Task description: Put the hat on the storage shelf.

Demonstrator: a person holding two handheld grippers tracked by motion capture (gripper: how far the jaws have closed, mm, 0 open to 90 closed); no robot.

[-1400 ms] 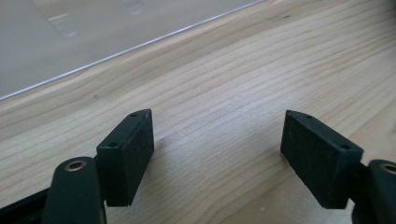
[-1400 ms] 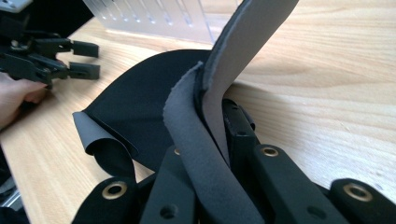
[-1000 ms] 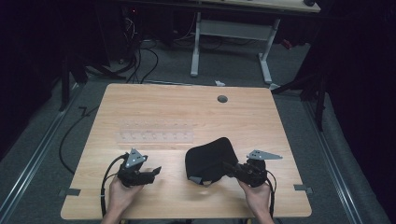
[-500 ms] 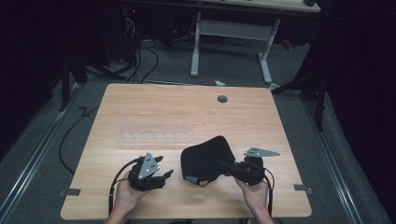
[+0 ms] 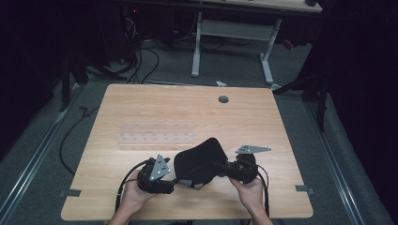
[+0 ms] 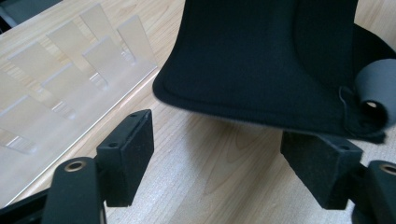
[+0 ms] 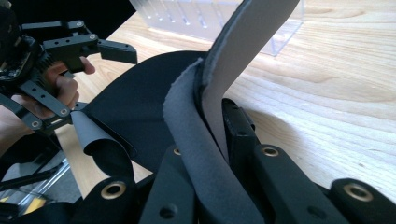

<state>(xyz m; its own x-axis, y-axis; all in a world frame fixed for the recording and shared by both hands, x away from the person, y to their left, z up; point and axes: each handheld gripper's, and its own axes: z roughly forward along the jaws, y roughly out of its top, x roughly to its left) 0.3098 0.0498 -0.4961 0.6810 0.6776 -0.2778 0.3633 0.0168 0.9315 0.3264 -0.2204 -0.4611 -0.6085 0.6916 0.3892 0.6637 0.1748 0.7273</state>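
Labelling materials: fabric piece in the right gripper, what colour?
Black fabric piece, greyer on its underside; right gripper view shows it best.

setting: a lab or test workspace, dimly lit. a light wooden table (image 5: pixel 263 122) with a round cable grommet (image 5: pixel 223 99) stands on grey carpeted floor (image 5: pixel 328 154). loose black cables (image 5: pixel 136 61) trail across the floor behind it. a second desk with a white metal frame (image 5: pixel 234 33) stands beyond, with equipment showing a small red indicator light (image 5: pixel 135 10) beside it. dark curtains (image 5: pixel 366 93) enclose the sides. grey tape marks (image 5: pixel 304 189) sit at the table's near corners.
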